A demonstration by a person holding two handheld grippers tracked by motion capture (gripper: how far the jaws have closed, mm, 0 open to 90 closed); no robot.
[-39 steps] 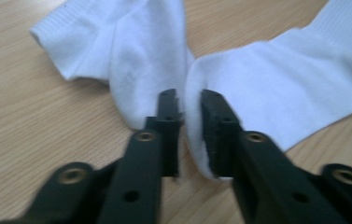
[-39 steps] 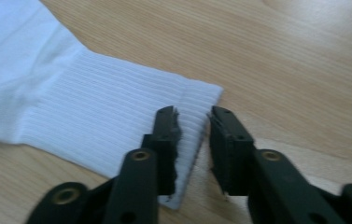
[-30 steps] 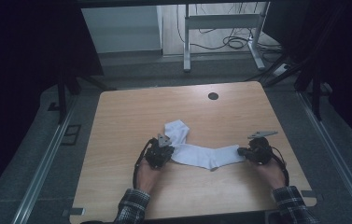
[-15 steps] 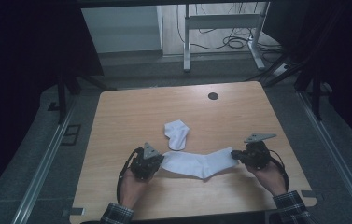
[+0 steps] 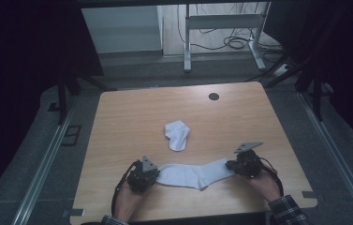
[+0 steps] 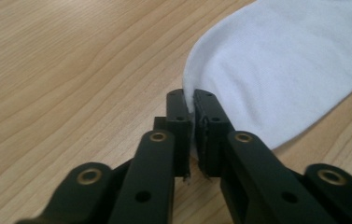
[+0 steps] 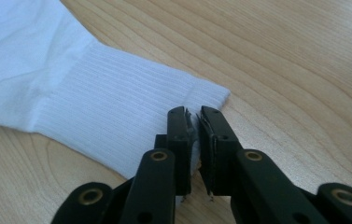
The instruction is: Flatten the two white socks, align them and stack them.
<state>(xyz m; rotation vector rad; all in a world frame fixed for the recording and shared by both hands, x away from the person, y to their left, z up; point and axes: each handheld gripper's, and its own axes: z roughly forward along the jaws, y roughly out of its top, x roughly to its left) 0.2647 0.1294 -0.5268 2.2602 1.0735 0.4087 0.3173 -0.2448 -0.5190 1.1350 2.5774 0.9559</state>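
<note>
Two white cotton socks on the light wooden table (image 5: 118,122). The long white sock (image 5: 194,173) lies flat and stretched out across the near part of the table, between your two grippers.

Your left gripper (image 6: 193,109) sits at the rounded toe end; its jaws have just been easing apart, a narrow gap between them now, with the toe edge between the tips. Whether the pads press on the fabric, you cannot tell from this.

Your right gripper (image 7: 193,122) sits at the ribbed cuff end; its jaws have also just been opening, a slim gap showing, cuff edge between the tips. Grip likewise unclear.

The smaller folded white sock (image 5: 177,135) lies farther up the table, apart from the long one. A dark round grommet hole (image 5: 214,96) sits near the far edge.
</note>
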